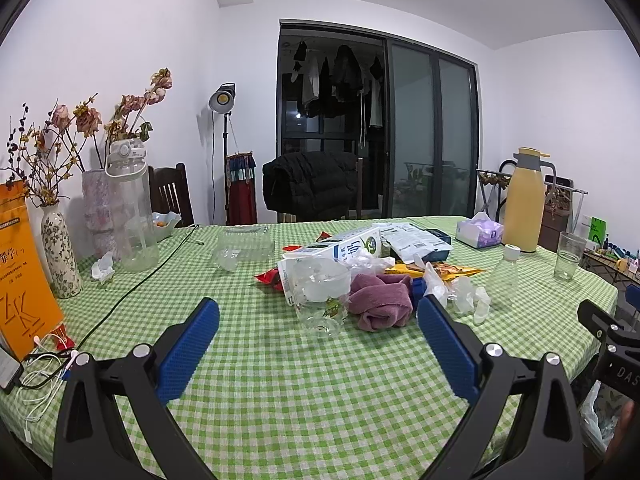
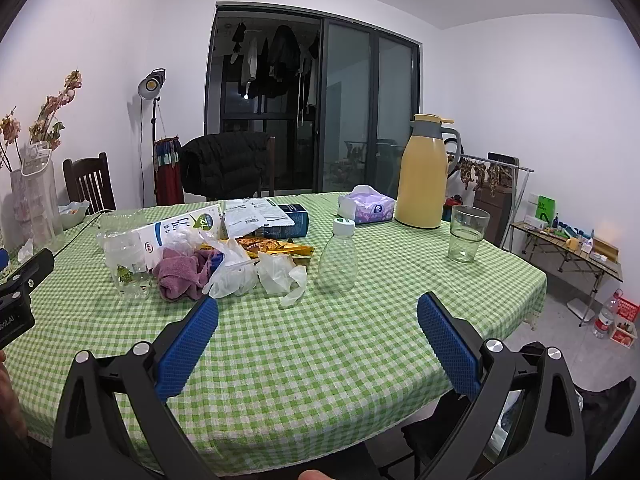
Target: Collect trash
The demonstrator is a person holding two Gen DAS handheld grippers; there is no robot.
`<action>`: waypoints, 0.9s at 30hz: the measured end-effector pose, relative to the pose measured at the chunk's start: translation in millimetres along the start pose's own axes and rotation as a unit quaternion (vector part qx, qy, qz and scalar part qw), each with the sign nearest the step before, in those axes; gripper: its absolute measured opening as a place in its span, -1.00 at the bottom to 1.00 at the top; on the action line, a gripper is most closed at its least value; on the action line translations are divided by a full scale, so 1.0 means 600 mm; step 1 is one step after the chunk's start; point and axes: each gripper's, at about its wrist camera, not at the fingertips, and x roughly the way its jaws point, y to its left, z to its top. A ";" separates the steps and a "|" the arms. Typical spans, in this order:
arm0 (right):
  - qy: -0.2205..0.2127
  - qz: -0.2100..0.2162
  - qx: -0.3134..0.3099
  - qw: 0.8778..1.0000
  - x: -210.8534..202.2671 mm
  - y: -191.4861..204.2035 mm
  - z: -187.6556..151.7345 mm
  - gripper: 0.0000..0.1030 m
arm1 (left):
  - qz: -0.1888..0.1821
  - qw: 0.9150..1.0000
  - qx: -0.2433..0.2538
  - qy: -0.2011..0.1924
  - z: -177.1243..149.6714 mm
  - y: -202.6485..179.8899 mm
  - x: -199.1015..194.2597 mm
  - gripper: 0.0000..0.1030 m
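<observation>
Both grippers hover over the near edge of the tabletop, and nothing has been picked up; this looks like the approach before a first grasp. The left gripper has its jaws spread wide and empty, and so does the right gripper.

The trash sits in a loose heap at mid-table, ahead of the left gripper and ahead-left of the right one. In it are a crushed clear bottle, a milk carton, a purple cloth, crumpled white plastic, a yellow snack wrapper and some papers. A second empty bottle with a white cap stands alone just right of the heap, closest to the right gripper's line.

The carton lies on its side, its long axis running left to right and slightly away, with the printed face up. The crushed bottle seems to lie tilted against the carton, though its clear walls make its axis hard to read. The lone bottle is upright, cap up.

The next move probably calls for the right gripper to advance and close across the upright bottle's body, gently enough not to tip it. The left could take the crushed bottle or the plastic at the heap's near edge. A bag shows at the left view's lower right, too cropped to identify.

The thermos, glass and tissue box are presumably not trash.
</observation>
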 end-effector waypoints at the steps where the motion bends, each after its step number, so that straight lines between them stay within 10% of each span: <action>1: 0.000 0.000 0.000 1.000 0.000 0.000 0.000 0.86 | 0.000 1.000 0.000 0.000 0.000 -0.001 0.000 0.86; 27: 0.004 0.001 -0.002 1.000 -0.001 0.000 0.000 0.86 | 0.005 1.000 -0.001 0.009 -0.004 -0.001 0.006 0.86</action>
